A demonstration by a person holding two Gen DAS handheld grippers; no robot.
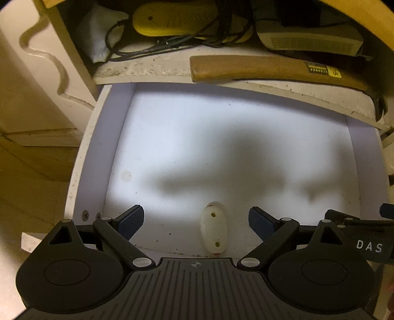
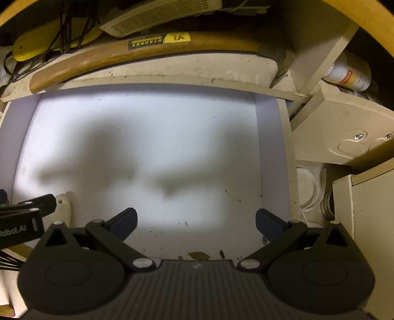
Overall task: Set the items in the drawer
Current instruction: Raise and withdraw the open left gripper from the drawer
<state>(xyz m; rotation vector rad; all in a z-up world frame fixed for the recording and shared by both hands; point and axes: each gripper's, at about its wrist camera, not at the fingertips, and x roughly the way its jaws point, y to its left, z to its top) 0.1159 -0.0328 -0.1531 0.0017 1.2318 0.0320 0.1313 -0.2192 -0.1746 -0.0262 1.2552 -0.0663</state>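
A white drawer (image 1: pixel 96 157) stands pulled out below a shelf; it also shows in the right wrist view (image 2: pixel 270 152). Its floor is bare apart from a white oval knob plate (image 1: pixel 213 230) with two screws at the front wall, also in the right wrist view (image 2: pixel 63 209). My left gripper (image 1: pixel 195 221) is open and empty above the drawer's front. My right gripper (image 2: pixel 195 222) is open and empty beside it, to the right. A wooden-handled hammer (image 1: pixel 270 69) lies on the shelf edge above the drawer, also in the right wrist view (image 2: pixel 123 53).
The shelf holds a yellow device (image 1: pixel 172 18) with black cables (image 1: pixel 147 46), a white pouch (image 1: pixel 98 34) and a grey box (image 1: pixel 307 39). A bottle (image 2: pixel 349 76) lies in the right compartment. A dry leaf (image 2: pixel 199 255) and crumbs lie at the drawer's front. A cabinet panel (image 2: pixel 344 128) stands to the right.
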